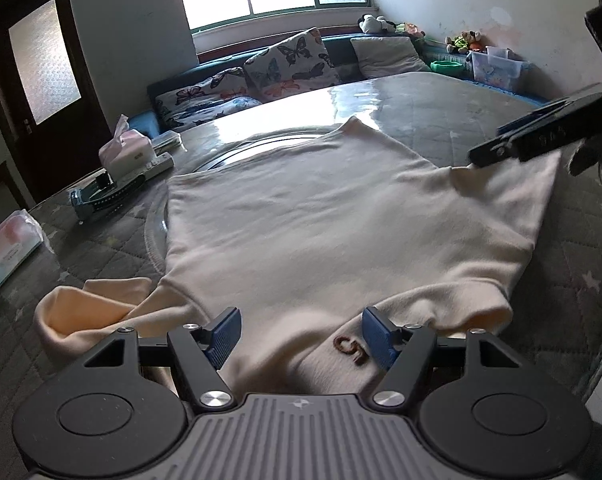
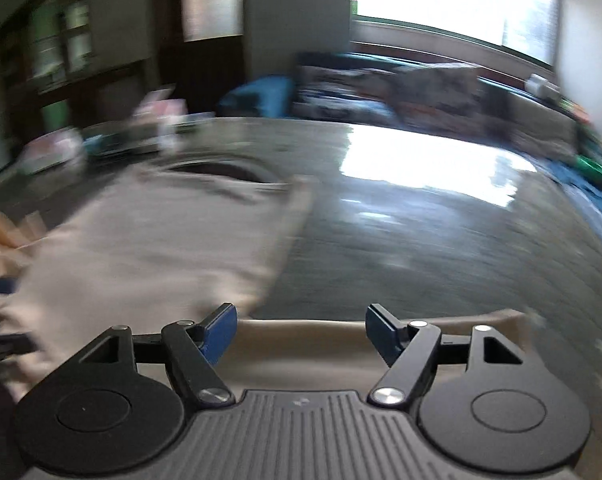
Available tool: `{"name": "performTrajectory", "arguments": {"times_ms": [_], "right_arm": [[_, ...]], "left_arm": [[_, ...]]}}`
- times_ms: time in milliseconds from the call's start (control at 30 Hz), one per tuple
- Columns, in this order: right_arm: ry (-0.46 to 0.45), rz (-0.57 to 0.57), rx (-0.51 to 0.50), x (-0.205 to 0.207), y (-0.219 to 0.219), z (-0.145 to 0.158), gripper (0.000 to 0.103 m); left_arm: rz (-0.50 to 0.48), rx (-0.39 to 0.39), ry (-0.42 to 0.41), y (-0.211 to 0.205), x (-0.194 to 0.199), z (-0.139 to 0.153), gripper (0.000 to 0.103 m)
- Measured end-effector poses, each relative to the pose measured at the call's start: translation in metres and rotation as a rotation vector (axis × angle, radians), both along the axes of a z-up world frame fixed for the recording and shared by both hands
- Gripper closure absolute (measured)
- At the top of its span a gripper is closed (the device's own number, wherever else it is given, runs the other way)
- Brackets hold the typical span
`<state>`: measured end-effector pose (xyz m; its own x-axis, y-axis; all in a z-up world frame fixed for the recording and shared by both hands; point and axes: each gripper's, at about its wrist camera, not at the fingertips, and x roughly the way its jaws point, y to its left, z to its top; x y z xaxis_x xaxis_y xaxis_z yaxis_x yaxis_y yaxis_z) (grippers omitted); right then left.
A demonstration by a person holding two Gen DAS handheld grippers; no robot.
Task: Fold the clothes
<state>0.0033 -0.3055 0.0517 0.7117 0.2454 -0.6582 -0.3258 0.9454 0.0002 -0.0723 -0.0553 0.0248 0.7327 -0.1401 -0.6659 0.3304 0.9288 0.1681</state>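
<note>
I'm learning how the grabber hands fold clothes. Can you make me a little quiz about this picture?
1. True or false: the cream shirt is hanging on a hanger.
2. What brown mark is stitched on the shirt near the left gripper? A) a star B) the number 5 C) a heart
3. Fill in: the tissue box sits on the table, to the ___ of the shirt in the left wrist view.

Key
1. False. It lies spread on the table.
2. B. The brown 5 sits between the left gripper's open blue pads.
3. Left. The right gripper, also open, is on the shirt's other side.
</note>
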Motion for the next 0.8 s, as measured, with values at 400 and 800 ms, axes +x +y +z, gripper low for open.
{"name": "performTrajectory", "arguments": {"times_ms": [400,800], "right_arm": [[0.022,0.285,-0.045,-0.020,0.095,-0.017,0.027],[0.062,0.285,-0.056,-0.021,0.101,-0.029,0.023]], "left_arm": [[0.118,-0.011,-0.012,0.054,-0.004,0.026,0.034],[0.257,-0.200,0.093,0.092,0.043,0.023,0.035]]}}
